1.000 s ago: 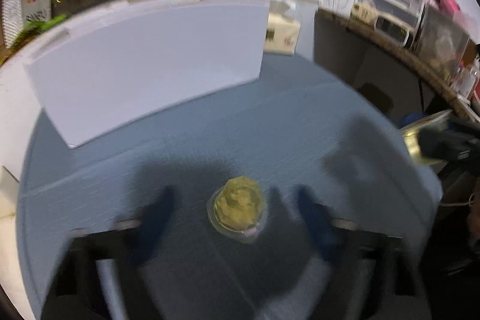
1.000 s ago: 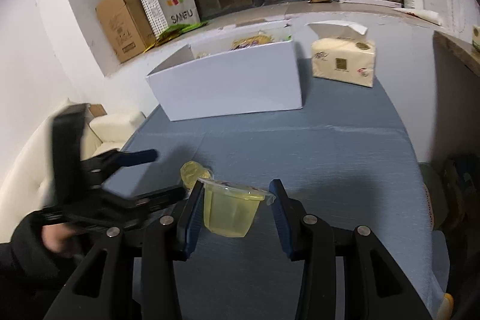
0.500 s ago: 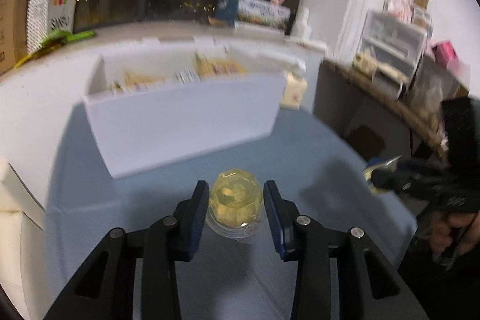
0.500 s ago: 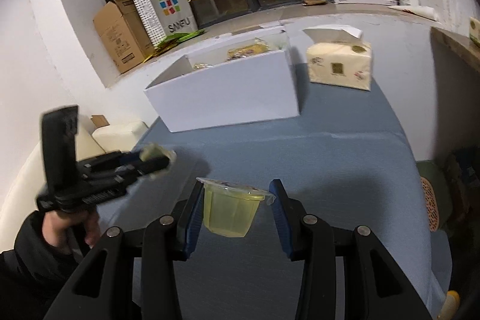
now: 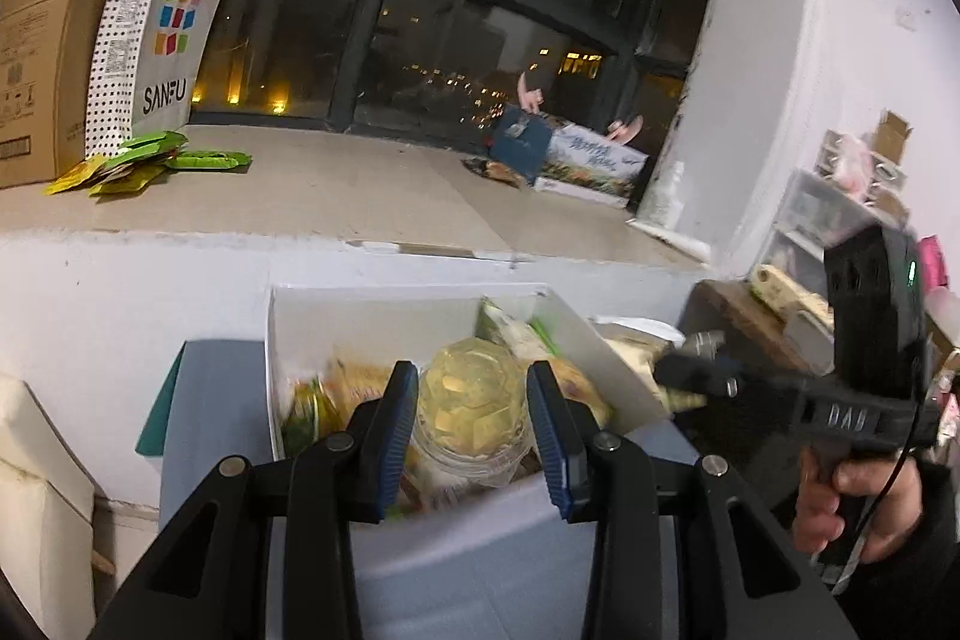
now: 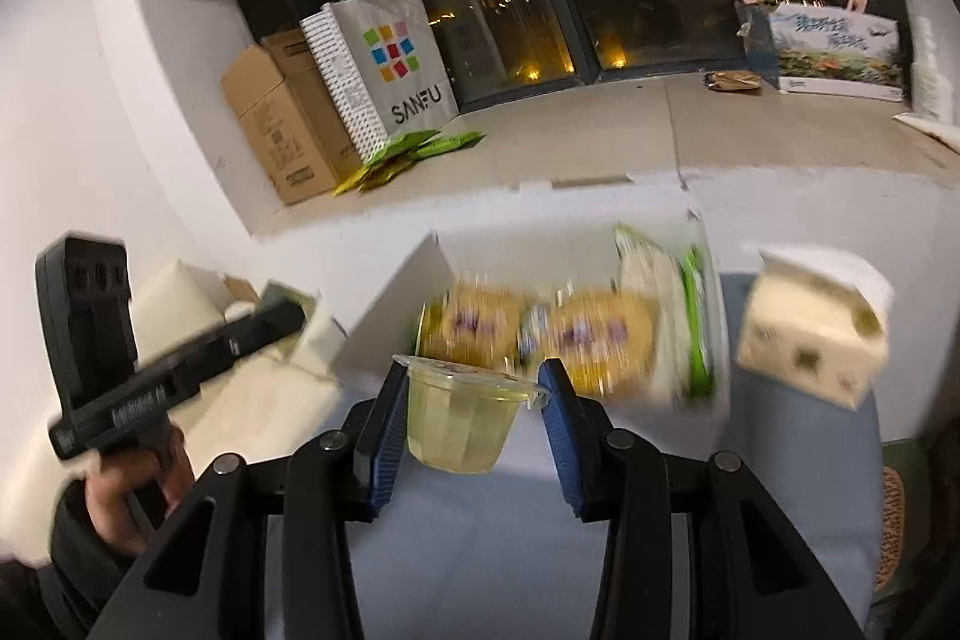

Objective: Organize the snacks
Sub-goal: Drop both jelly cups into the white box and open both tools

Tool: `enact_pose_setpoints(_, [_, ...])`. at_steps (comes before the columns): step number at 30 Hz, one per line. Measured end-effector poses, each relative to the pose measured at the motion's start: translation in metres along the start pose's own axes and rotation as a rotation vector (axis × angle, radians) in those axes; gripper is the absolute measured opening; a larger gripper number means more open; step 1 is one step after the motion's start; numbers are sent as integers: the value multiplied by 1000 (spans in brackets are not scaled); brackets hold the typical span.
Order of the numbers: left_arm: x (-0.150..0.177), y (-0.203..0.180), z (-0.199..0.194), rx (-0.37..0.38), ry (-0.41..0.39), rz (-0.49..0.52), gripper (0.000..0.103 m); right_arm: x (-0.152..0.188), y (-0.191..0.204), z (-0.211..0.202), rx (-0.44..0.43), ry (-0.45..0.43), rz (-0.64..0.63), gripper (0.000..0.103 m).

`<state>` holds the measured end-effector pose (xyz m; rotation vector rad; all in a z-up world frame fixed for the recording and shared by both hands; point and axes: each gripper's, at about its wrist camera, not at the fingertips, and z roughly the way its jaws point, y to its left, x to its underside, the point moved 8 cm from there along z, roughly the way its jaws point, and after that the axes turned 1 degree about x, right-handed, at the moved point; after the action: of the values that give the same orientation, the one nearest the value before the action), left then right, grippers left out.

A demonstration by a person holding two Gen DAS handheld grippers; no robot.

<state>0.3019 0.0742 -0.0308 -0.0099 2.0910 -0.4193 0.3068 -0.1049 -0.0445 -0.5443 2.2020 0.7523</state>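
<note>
- Your left gripper (image 5: 471, 415) pinches 1 jelly cup (image 5: 471, 409) above the white box (image 5: 282, 340); not released.
- Your right gripper (image 6: 471, 415) pinches a 2nd jelly cup (image 6: 462, 421) just short of the box's near wall.
- Snack packets (image 6: 579, 334) already lie inside; both cups remain to place.
- Blue surface (image 6: 480, 568), tissue pack (image 6: 810, 340), dark window (image 5: 420, 40) beyond.

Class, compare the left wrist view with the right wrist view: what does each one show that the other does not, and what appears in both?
Only the left wrist view shows the storage drawers by the right wall, and the left gripper shut on a jelly cup seen top-on.

Only the right wrist view shows the tissue pack beside the box, and the right gripper shut on a jelly cup seen side-on.

Both show the white box of snacks, the SANFU bag, the cardboard carton and the dark window.
</note>
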Motion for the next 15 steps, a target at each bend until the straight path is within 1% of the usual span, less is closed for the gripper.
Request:
enact_pose_setpoints(4, [-5,13,41,-44,59,33,42,-43,-11,44,23,14,7,46])
enact_pose_setpoints(7, [0,16,55,-55,73,58,42,-61,-21,75,17,63,53,46])
enact_pose_setpoints(10, [4,21,65,-67,110,74,43,-74,-31,97,41,79,62,46])
enact_pose_setpoints(12, [6,24,67,-98,131,80,73,-79,-33,113,36,108,61,47])
enact_pose_setpoints(13, [7,27,65,-121,132,79,103,-80,-34,118,28,124,64,49])
enact_pose_setpoints(14, [5,28,61,-130,110,80,103,-82,-36,124,37,145,66,54])
enact_pose_setpoints(15, [5,28,58,-130,99,83,103,-84,-38,126,49,142,69,81])
